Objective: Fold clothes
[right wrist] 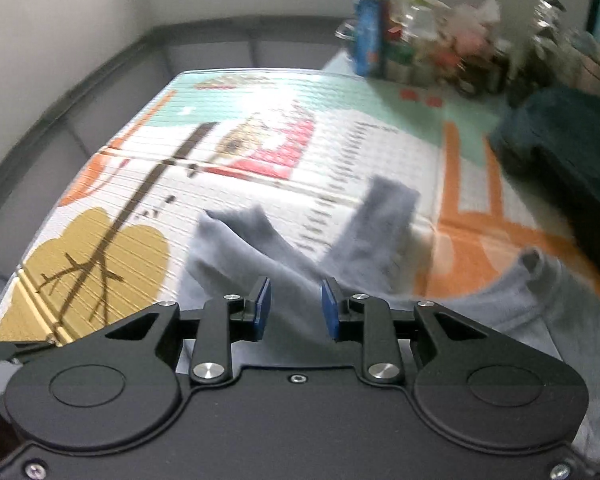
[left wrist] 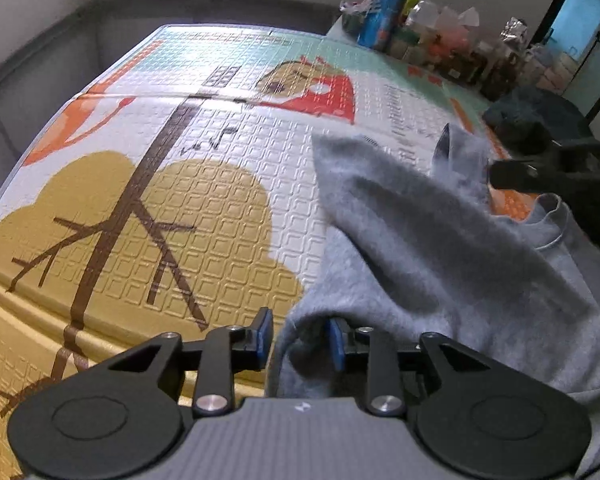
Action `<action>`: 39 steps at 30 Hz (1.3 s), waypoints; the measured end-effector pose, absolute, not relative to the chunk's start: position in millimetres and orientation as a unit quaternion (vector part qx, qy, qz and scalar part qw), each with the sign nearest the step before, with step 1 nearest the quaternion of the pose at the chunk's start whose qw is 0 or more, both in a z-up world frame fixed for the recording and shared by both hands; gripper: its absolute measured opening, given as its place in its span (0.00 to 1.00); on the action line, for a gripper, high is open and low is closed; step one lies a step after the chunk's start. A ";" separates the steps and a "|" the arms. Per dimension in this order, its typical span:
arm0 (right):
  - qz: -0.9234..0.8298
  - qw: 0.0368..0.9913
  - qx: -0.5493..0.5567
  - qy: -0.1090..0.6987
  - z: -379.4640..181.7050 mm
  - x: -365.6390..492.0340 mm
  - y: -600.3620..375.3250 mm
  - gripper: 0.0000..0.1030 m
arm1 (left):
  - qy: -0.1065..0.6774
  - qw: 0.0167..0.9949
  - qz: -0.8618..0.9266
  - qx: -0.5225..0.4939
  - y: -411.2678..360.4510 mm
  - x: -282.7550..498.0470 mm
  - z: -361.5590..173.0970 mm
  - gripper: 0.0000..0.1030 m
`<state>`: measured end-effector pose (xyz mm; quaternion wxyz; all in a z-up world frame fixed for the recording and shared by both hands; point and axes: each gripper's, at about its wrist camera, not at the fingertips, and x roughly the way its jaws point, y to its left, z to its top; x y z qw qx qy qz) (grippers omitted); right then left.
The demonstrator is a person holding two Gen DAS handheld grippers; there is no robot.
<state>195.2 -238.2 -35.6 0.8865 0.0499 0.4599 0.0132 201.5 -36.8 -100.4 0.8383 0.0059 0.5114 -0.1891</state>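
On the mat (left wrist: 148, 200), the grey top (left wrist: 440, 248) lies with sleeves crossed, and both grippers, left (left wrist: 300, 340) and right (right wrist: 296, 308), hover with jaws wide, so a shallow pinch may catch one layer and drag the fold askew.

No readable text anywhere. Play mat (left wrist: 228, 184) has a column of small dark print beside the red-clad cartoon figure (left wrist: 320, 88), too tiny/blurred to make out; same column is motion-smeared in right wrist view. Blue carton (left wrist: 382, 16) at far edge shows printing, illegible. Left gripper (left wrist: 300, 340) body has small white logo mark, no letters.
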 end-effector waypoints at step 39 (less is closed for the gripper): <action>0.104 0.820 0.048 0.560 -102.2 304.4 -196.0 0.40 | 0.515 0.824 -0.235 0.029 -46.7 209.8 -120.0 0.22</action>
